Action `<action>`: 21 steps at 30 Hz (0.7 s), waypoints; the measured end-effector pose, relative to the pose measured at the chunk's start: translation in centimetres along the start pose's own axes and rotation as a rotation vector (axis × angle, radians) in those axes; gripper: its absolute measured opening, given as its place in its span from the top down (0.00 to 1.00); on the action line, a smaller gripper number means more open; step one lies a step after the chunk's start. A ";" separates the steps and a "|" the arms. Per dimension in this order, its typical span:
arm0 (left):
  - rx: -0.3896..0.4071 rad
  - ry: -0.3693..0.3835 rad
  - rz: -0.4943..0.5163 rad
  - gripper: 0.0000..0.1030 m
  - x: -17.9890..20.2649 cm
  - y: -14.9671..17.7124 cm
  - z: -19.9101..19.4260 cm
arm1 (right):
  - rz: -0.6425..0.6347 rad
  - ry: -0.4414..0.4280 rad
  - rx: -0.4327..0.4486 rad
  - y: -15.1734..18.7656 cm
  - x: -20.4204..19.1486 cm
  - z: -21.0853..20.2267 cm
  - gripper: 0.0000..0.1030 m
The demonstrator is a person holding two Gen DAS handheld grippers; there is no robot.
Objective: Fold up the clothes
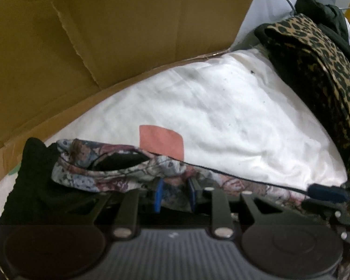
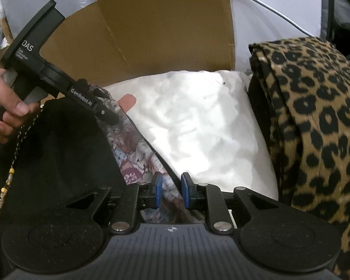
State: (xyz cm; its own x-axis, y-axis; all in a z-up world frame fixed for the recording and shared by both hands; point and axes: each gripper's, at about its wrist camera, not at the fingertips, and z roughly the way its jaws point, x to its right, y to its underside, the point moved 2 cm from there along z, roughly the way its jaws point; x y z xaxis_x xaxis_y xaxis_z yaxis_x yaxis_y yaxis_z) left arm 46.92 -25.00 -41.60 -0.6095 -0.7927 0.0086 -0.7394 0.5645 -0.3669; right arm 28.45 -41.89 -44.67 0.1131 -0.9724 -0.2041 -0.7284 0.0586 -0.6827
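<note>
Floral garment (image 2: 133,154): one hemmed edge stretched taut over the white sheet (image 2: 198,126), its length running between left tongs (image 1: 175,194) and right tongs (image 2: 170,190), each nipped narrowly on that edge. Black cloth (image 2: 58,154) hangs left of the garment. Leopard-print pile (image 2: 315,121) right of the sheet, cardboard box (image 2: 151,35) behind; sheet between them bare.

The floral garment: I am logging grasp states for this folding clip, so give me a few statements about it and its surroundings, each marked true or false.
1. Both grippers, left gripper and right gripper, have the floral garment between their fingers. True.
2. The leopard-print garment lies spread flat under the grippers. False: it sits folded off to the right.
3. A cardboard box stands behind the white cloth. True.
4. The floral garment has a white lining. False: black.
</note>
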 end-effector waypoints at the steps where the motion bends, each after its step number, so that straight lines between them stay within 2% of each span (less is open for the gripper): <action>1: -0.002 -0.001 -0.001 0.74 0.0 0.0 0.1 | -0.007 -0.006 -0.013 -0.2 0.1 0.4 0.80; 8: 0.000 0.000 0.003 0.74 0.0 0.0 0.4 | -0.076 -0.033 -0.081 -0.9 0.2 2.0 0.79; 10: 0.002 0.004 0.000 0.74 -0.1 0.0 0.4 | -0.116 -0.033 -0.086 -1.0 0.0 1.9 0.87; 11: 0.001 0.005 0.001 0.74 -0.1 0.0 0.3 | -0.136 -0.033 -0.088 -1.2 -0.2 1.9 0.96; 12: 0.001 0.005 0.002 0.74 0.0 -0.1 0.2 | -0.156 -0.034 -0.089 -1.3 -0.3 1.8 0.97; 16: 0.027 0.004 0.018 0.75 -0.1 -0.4 -0.4 | -0.162 -0.001 -0.056 -1.9 -0.1 0.7 0.99; 19: 0.021 -0.046 0.004 0.81 -1.0 -0.3 -0.3 | -0.136 0.047 -0.036 -2.1 0.3 0.3 1.00; 21: 0.019 -0.070 -0.017 0.81 -1.8 -0.2 0.0 | -0.113 0.044 -0.027 -2.0 0.6 -0.3 1.00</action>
State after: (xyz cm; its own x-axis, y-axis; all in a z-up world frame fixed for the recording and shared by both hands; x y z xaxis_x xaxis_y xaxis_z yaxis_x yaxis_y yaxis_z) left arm 48.16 -23.74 -41.50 -0.5753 -0.8164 -0.0496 -0.7431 0.5471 -0.3852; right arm 29.74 -42.63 -43.20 0.1665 -0.9814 -0.0955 -0.7306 -0.0577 -0.6804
